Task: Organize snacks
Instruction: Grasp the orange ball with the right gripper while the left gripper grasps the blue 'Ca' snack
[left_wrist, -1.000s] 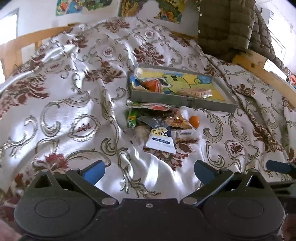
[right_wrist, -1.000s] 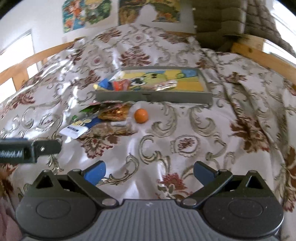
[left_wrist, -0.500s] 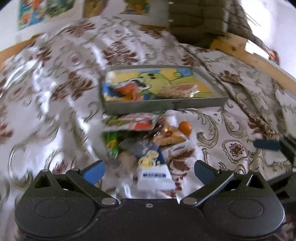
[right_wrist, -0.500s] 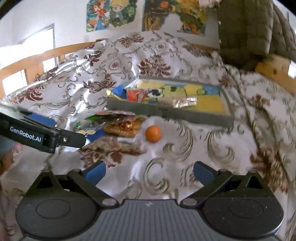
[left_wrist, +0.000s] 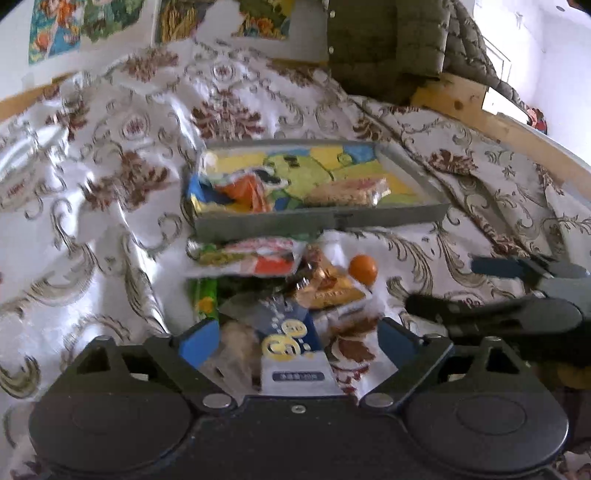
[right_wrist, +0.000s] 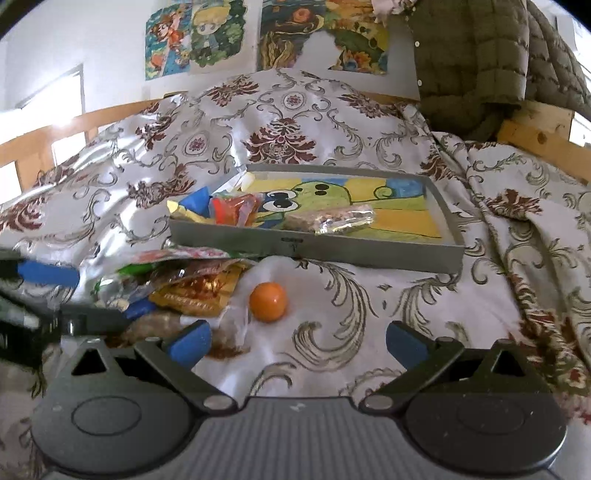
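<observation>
We count one grey tray (right_wrist: 314, 245) on the floral bedspread (right_wrist: 369, 314) with three packets inside, one orange ball (right_wrist: 268, 301) just in front, and a loose pile of about six snack packets (left_wrist: 280, 291) beside it. Our left gripper (left_wrist: 295, 339) hangs low over the blue-white pouch (left_wrist: 291, 350), fingers spread, pinching nothing. Right gripper (right_wrist: 297, 343) sits spread too, near the ball.

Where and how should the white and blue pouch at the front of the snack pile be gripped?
Grip the white and blue pouch across its near white end, coming from the front and slightly above. It lies flat on top of the pile, and that end sits between the open fingers of the left hand-held gripper; its far end tucks among other packets.
</observation>
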